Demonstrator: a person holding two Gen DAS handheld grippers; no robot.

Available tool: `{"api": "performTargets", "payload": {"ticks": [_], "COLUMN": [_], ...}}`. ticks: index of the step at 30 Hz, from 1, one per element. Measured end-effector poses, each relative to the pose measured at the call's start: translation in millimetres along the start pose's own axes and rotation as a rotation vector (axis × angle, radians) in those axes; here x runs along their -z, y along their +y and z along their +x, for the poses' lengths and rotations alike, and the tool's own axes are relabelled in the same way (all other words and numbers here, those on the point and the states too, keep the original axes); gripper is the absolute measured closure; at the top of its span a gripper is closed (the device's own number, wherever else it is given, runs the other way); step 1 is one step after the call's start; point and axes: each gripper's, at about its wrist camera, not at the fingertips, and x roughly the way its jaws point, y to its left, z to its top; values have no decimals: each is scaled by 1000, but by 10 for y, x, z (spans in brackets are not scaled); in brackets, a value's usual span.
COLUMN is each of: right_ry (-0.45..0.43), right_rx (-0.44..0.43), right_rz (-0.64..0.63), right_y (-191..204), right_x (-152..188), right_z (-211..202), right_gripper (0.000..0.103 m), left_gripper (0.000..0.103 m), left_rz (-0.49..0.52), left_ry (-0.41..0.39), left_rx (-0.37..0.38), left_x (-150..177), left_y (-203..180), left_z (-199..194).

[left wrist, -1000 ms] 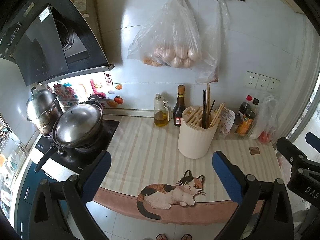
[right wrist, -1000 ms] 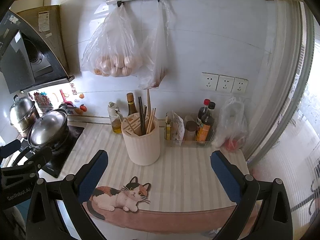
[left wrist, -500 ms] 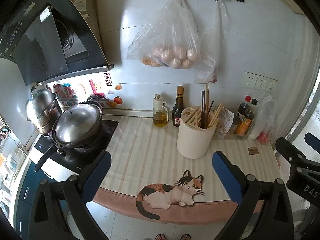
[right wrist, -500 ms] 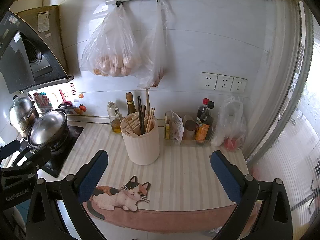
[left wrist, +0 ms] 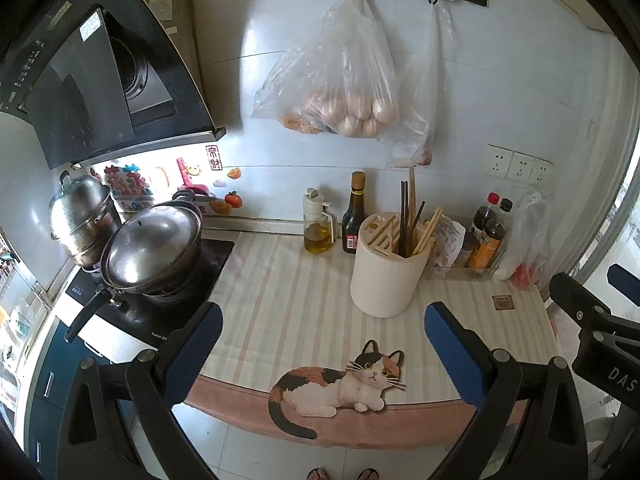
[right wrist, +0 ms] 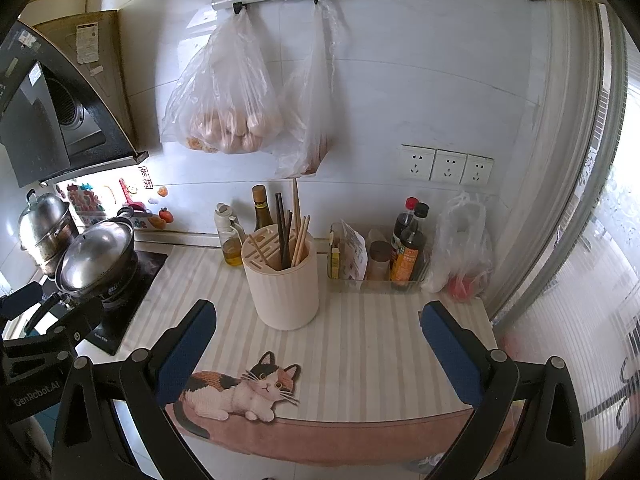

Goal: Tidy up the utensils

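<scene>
Cream utensil holder [left wrist: 387,268] standing upright on the striped counter mat [left wrist: 288,300], mid-counter, stuffed with chopsticks [left wrist: 408,216], dark and pale, leaning out of its open half. Behind it, oil dispenser [left wrist: 317,224] and dark sauce bottle [left wrist: 355,216] at the wall. Clear tray [right wrist: 376,276] to the right, holding bottles and packets. Two plastic bags hanging above; nearer bag [right wrist: 226,100] full of round pale items. Left gripper [left wrist: 322,336] spread wide, empty. Right gripper [right wrist: 318,336] likewise splayed, gripping nothing, hovering before the counter edge.
</scene>
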Motion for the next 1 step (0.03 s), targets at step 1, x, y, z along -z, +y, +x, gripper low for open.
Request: {"api": "performTargets", "payload": {"ticks": [1], "right_ry": [1], "right_rx": [0], "right_rz": [2], "right_y": [0], "right_x": [-6], "right_z": [5], "right_gripper": [0], "left_gripper": [0], "left_rz": [-2], "left_ry": [2], "left_rx": [8], "left_x": [-5], "left_y": [-14], "left_z": [4]}}
